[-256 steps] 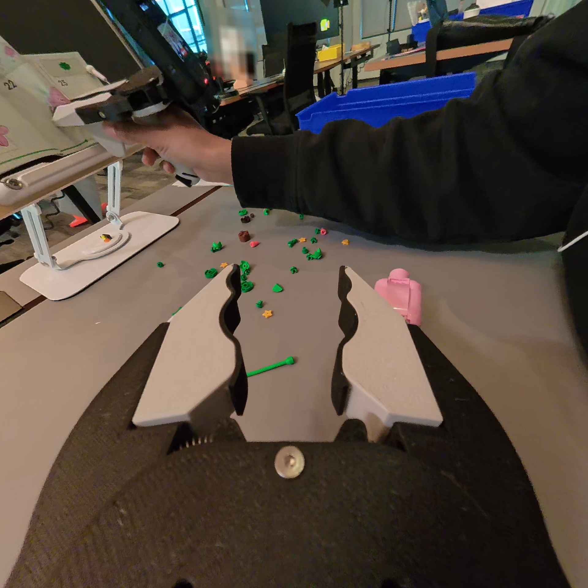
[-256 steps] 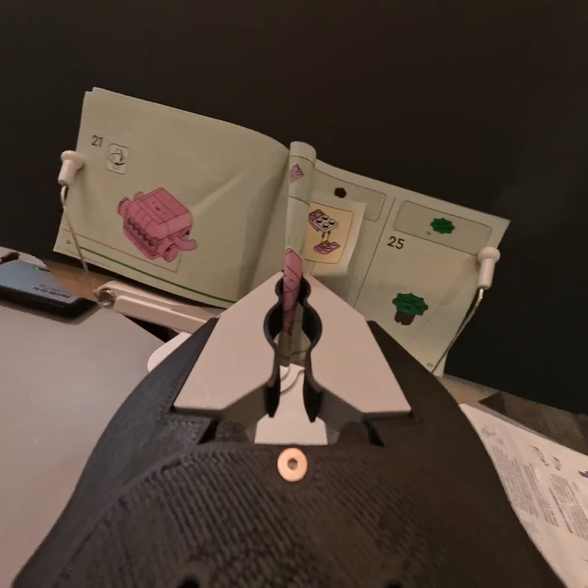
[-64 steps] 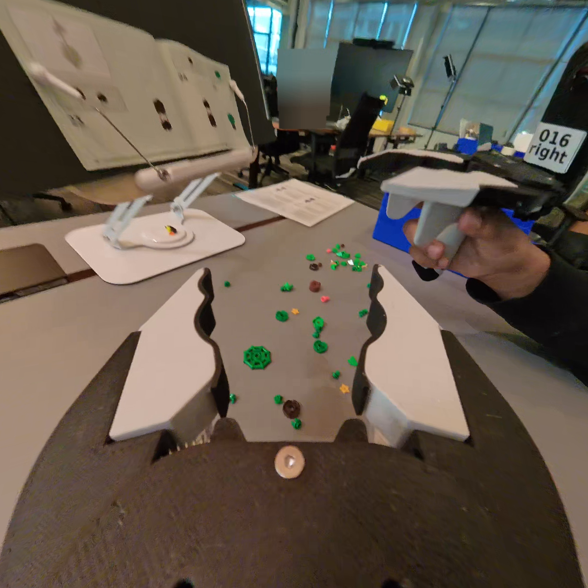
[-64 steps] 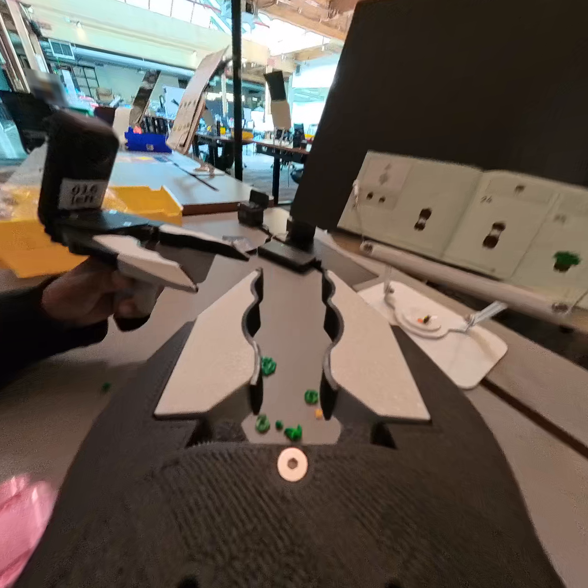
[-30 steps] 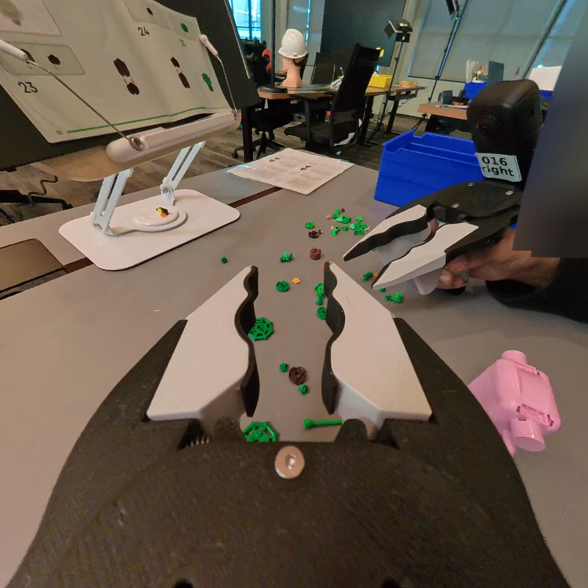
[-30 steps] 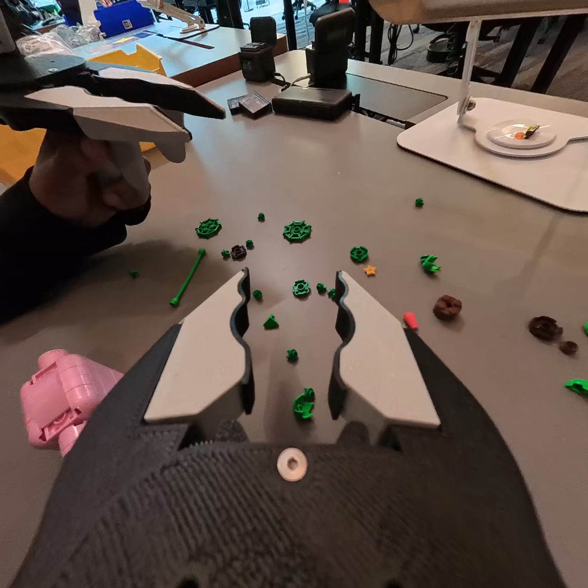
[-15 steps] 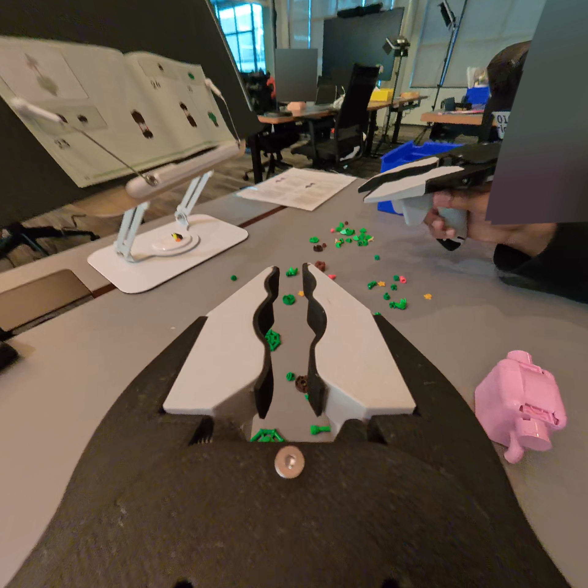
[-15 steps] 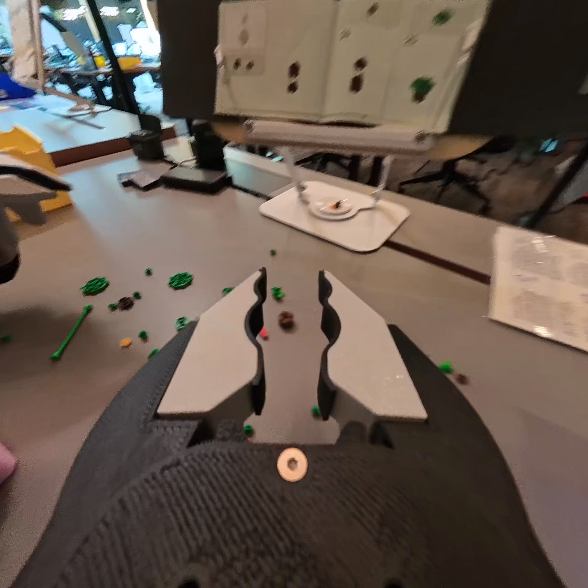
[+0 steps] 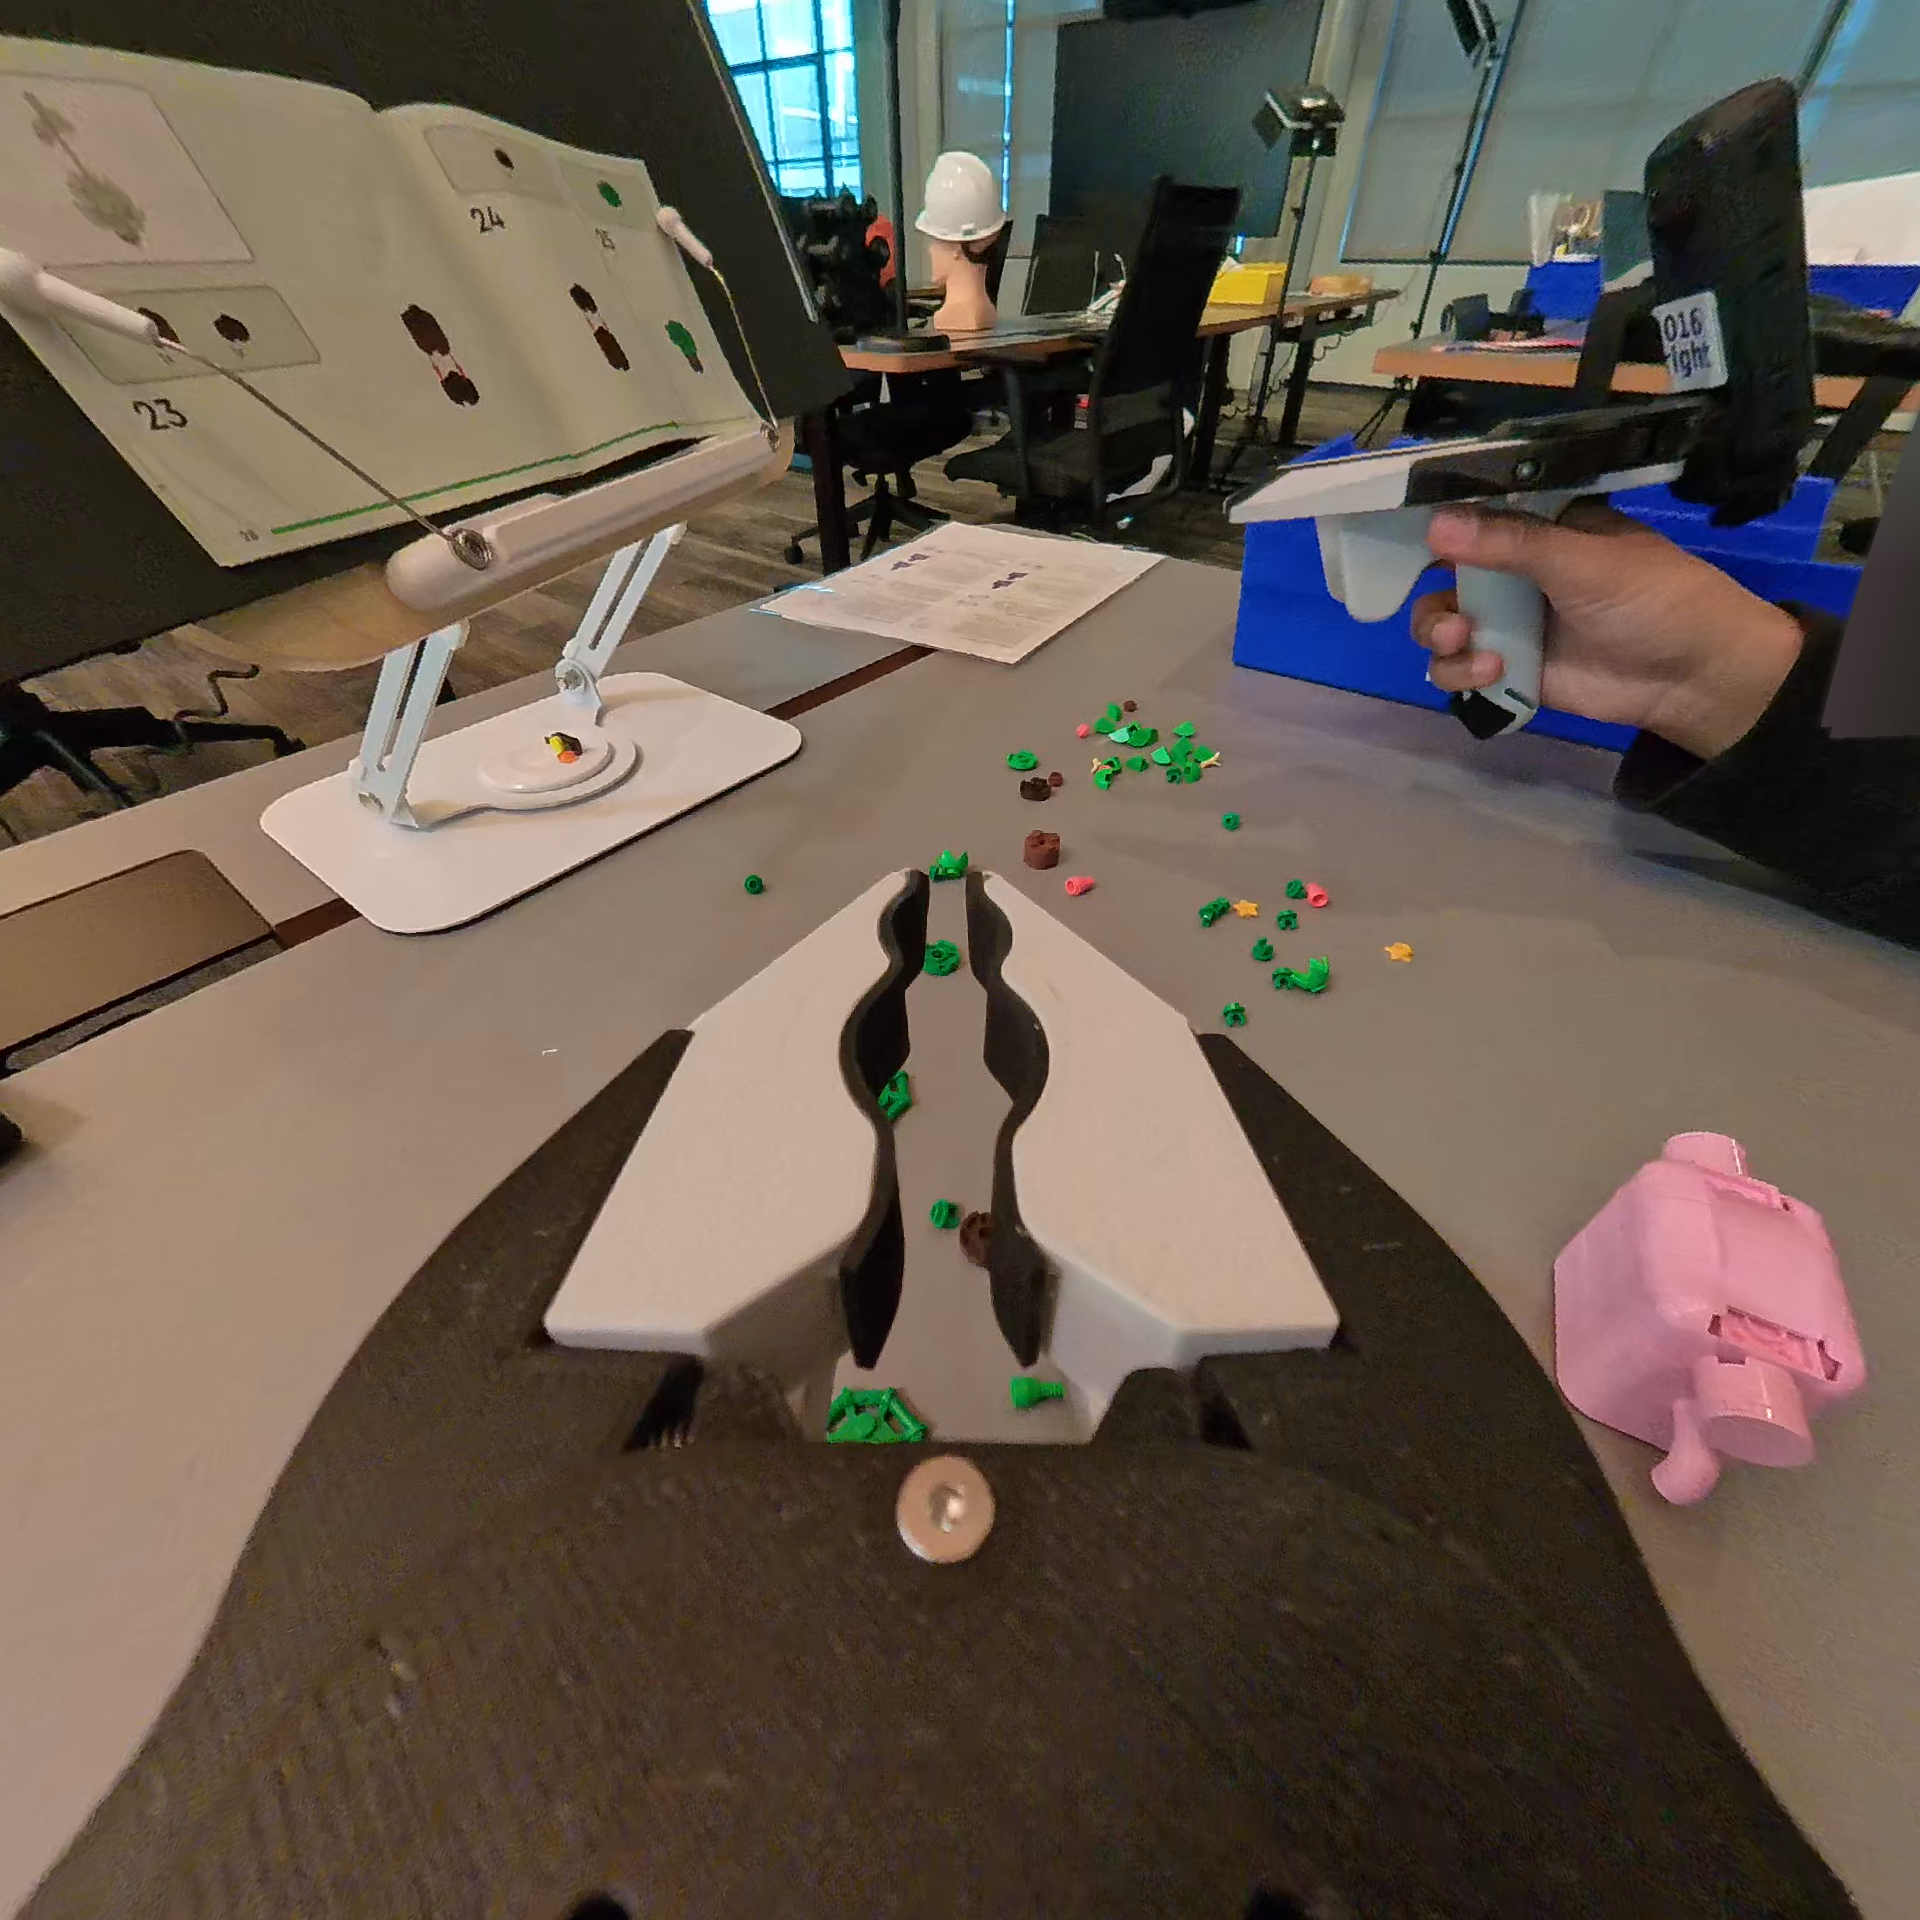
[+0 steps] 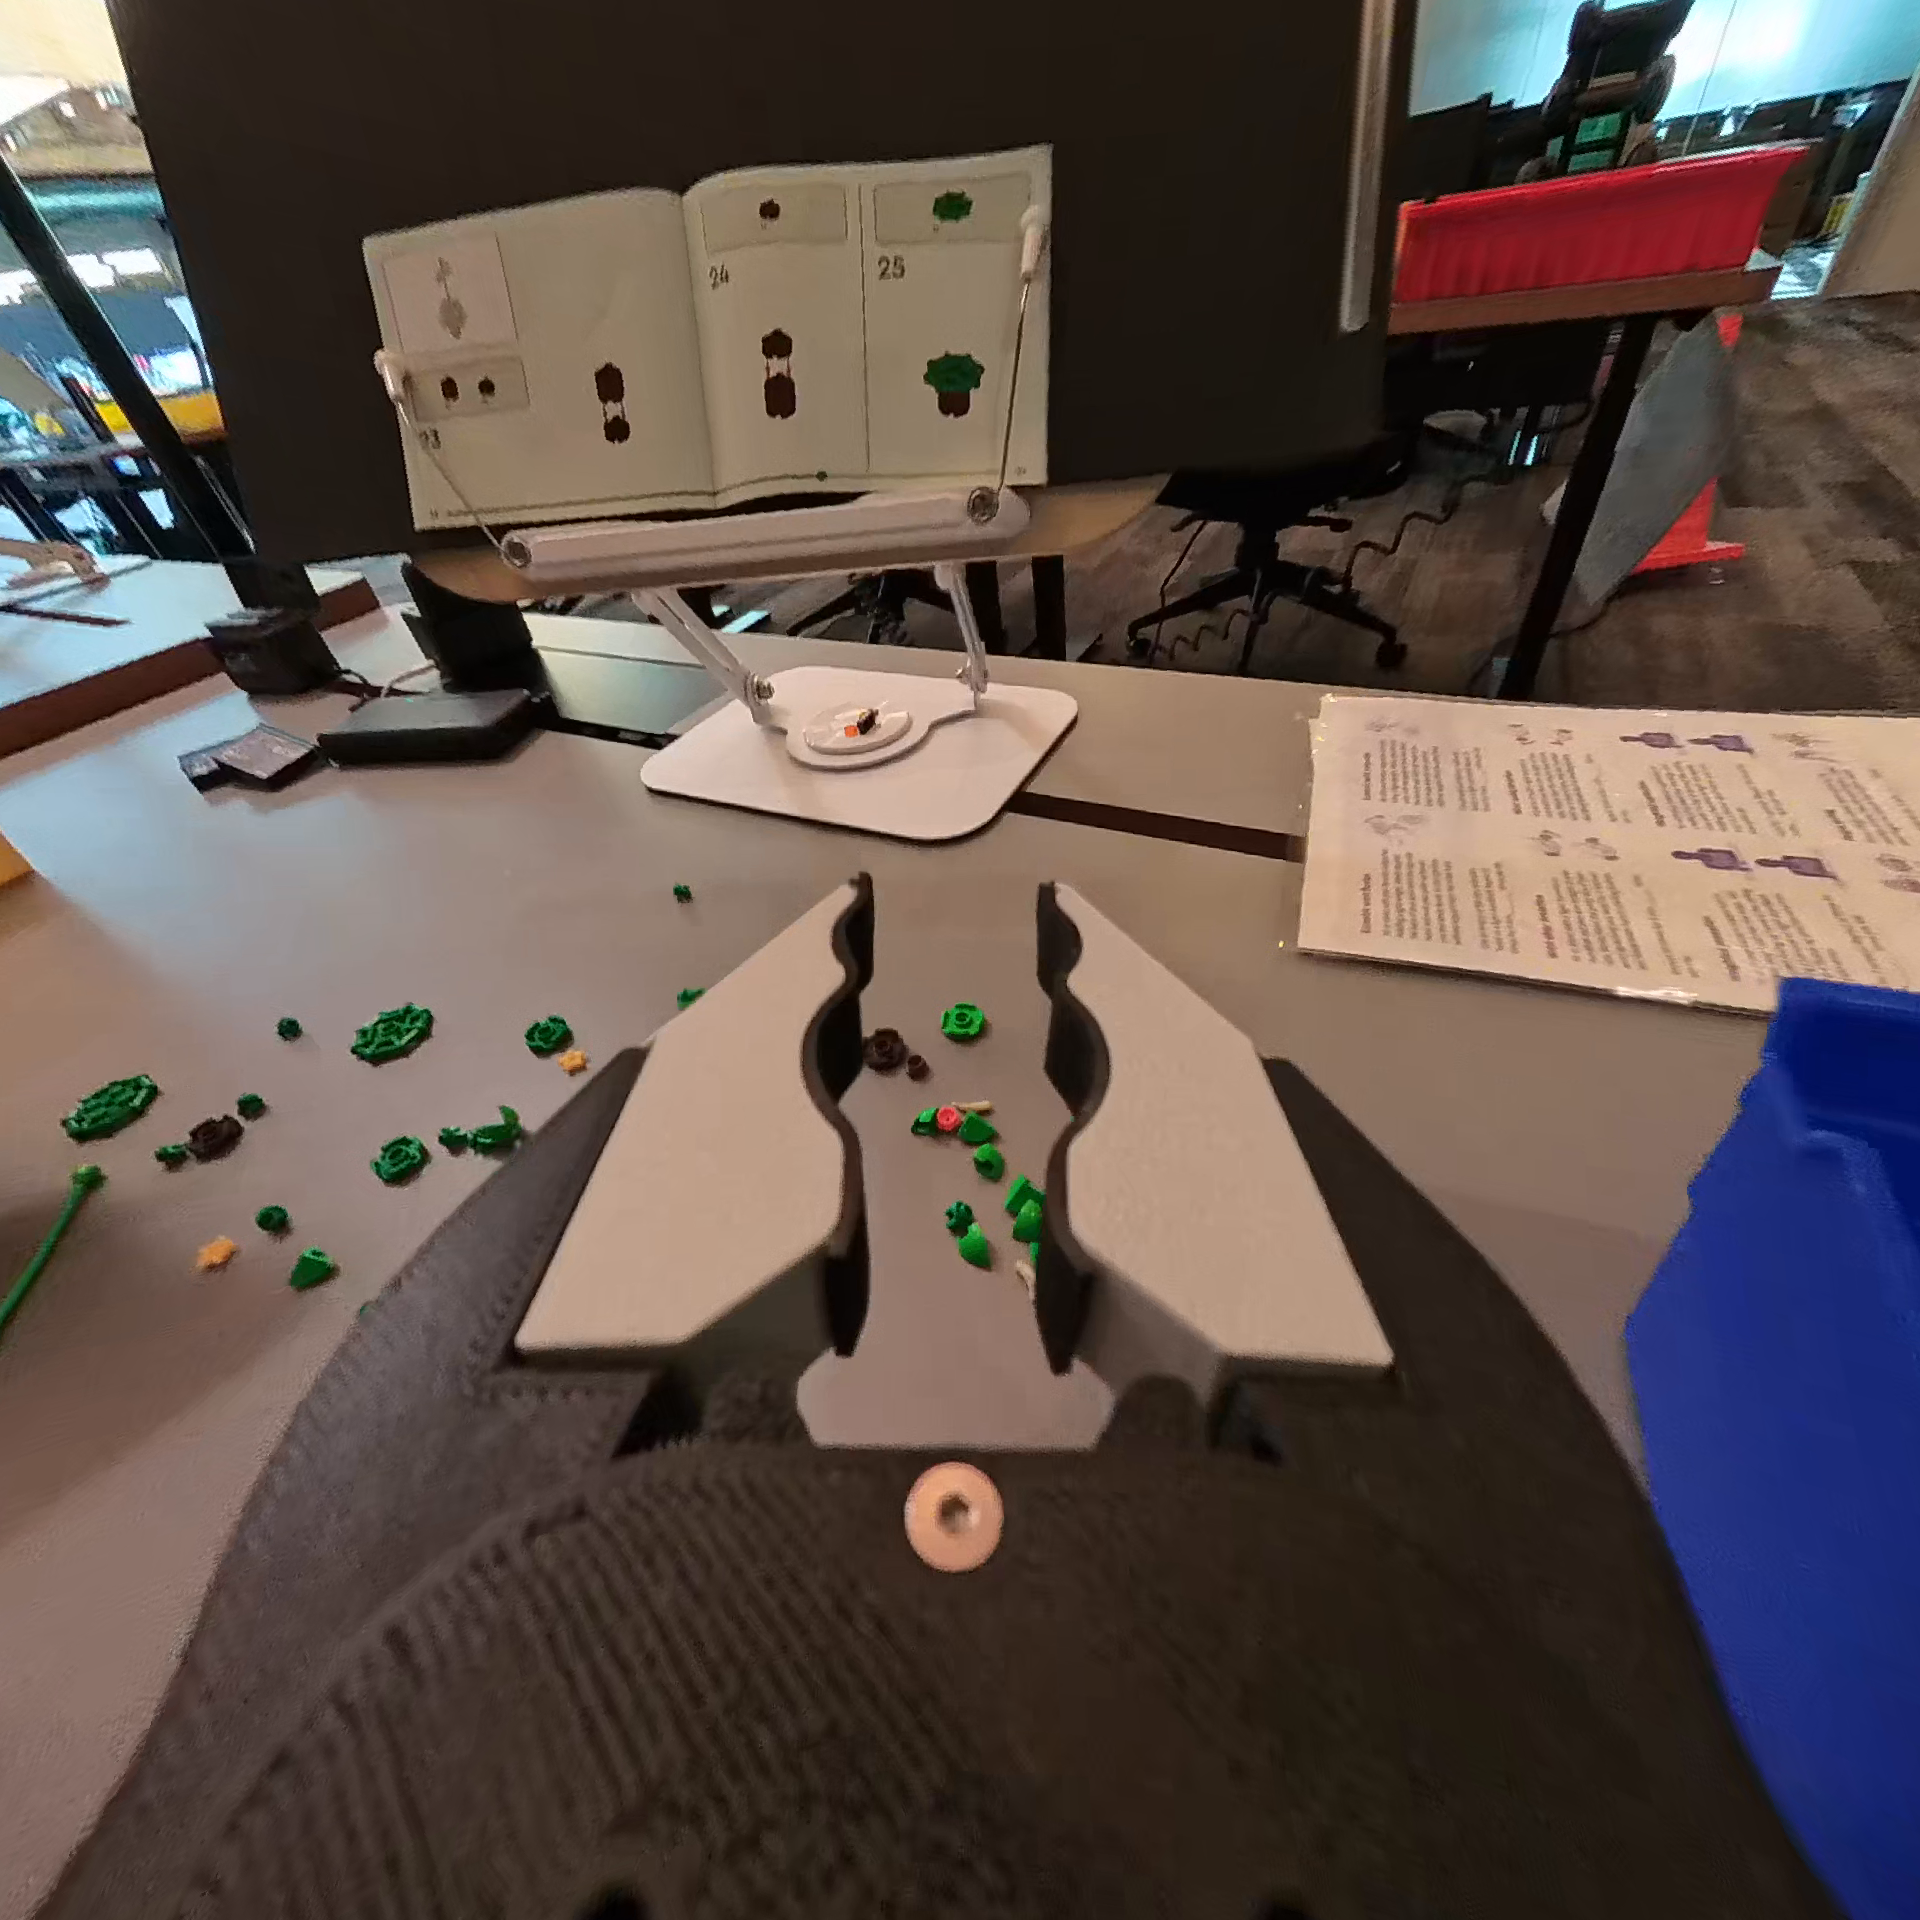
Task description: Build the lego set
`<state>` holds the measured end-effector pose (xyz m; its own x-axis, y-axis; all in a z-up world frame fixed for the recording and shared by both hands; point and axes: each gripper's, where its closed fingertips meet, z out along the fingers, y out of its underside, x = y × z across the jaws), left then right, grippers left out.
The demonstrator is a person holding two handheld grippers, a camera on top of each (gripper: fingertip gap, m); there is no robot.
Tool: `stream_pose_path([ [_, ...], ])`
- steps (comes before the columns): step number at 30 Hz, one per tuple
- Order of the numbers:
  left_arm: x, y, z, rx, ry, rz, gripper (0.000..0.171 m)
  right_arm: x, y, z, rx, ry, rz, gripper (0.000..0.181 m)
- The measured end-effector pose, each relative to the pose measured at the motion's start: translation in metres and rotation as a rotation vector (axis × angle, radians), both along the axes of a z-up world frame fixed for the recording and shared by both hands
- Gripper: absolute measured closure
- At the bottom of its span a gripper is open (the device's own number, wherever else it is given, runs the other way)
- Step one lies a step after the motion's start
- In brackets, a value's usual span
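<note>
Over the grey table [image 9: 312, 1195], both your grippers hang empty.
Your left gripper [image 9: 943, 883] has jaws narrowly apart; your right gripper [image 10: 954, 888] wider; loose bricks [image 10: 977, 1164] lie scattered beneath, pink build [image 9: 1704, 1309] right; blue bin [image 10: 1808, 1299] contents hidden.

I count two grippers: my left gripper [image 9: 945, 894] at the centre of the left wrist view, and my right gripper [image 10: 951, 894] at the centre of the right wrist view. One pink lego build [image 9: 1704, 1320] lies at the lower right of the left wrist view. One open instruction booklet [image 10: 717, 332] sits on one white stand [image 10: 935, 779], upper centre of the right wrist view. I see one printed sheet [image 10: 1600, 842] at the right and one blue bin [image 10: 1808, 1351] at the lower right. Two large green web-shaped pieces [image 10: 392, 1033] lie at the left, with one long green rod [image 10: 47, 1242] at the left edge. The small loose green, brown, orange and pink pieces are too many and too small for me to count exactly.
</note>
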<state>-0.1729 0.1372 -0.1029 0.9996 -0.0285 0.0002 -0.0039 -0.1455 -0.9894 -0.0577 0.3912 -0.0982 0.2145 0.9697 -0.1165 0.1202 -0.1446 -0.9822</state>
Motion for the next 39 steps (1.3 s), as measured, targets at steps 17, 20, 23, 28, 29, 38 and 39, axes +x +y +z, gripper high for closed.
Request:
stream_pose_path([
  [17, 0.010, 0.010, -0.019, -0.053, -0.042, -0.047, 0.166, -0.086, -0.029, -0.118, -0.068, -0.542, 0.171, 0.146],
  [20, 0.014, 0.012, -0.023, -0.057, -0.070, -0.070, 0.167, -0.084, -0.030, -0.115, -0.130, -0.515, 0.198, 0.181],
  [23, 0.019, 0.015, -0.027, -0.066, -0.105, -0.101, 0.166, -0.083, -0.034, -0.101, -0.129, -0.427, 0.231, 0.181],
  [28, 0.030, 0.016, -0.026, -0.065, -0.112, -0.148, 0.164, -0.064, -0.041, -0.092, -0.131, -0.373, 0.275, 0.180],
  [29, 0.032, 0.017, -0.026, -0.070, -0.100, -0.148, 0.164, -0.062, -0.037, -0.095, -0.101, -0.394, 0.256, 0.169],
  [38, 0.043, 0.021, -0.035, -0.112, -0.052, -0.175, 0.163, -0.070, -0.036, -0.122, 0.071, -0.585, 0.222, 0.167],
  [39, 0.043, 0.021, -0.035, -0.112, -0.049, -0.174, 0.163, -0.070, -0.037, -0.122, 0.074, -0.582, 0.230, 0.167],
])
